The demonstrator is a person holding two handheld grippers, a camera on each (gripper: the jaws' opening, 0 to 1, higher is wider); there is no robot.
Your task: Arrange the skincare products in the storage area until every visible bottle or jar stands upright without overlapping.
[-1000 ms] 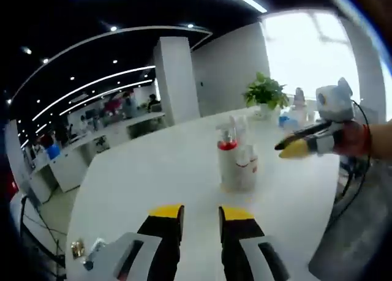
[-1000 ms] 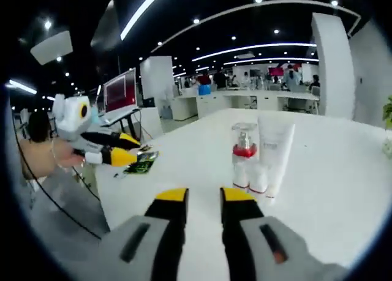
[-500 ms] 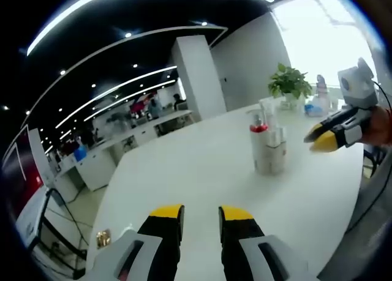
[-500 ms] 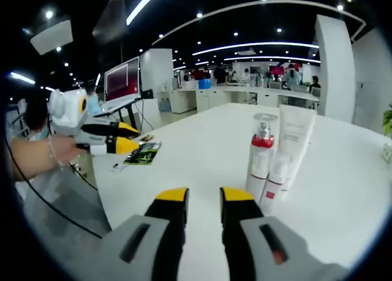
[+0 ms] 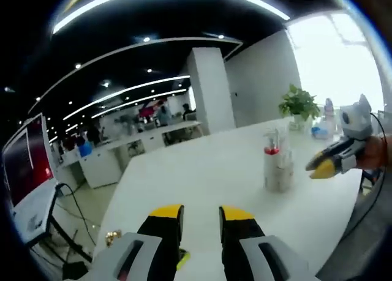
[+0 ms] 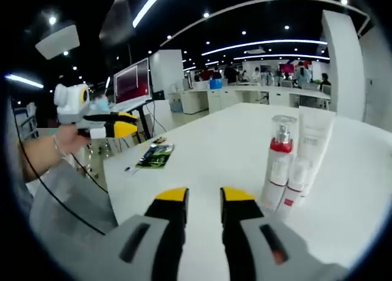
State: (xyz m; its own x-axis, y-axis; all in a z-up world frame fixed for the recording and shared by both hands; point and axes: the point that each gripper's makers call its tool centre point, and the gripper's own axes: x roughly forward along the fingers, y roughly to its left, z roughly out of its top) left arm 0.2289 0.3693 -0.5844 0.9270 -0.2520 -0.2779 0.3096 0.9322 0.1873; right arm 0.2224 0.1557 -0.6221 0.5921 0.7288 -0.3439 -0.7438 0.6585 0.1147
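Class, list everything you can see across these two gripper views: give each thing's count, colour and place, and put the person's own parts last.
Clear spray bottle with red collar: one, upright on the white table, in the cluster.
Small white bottles with red labels: apparently two, in front of it.
Tall white tube: one, upright behind the cluster.
Dark green flat packet: one, near the table's far edge.
Green potted plant: one, at the table's far end.
Red-lit monitor: one, beyond the table.
Left gripper: yellow-tipped jaws slightly apart, empty.
Right gripper: likewise.
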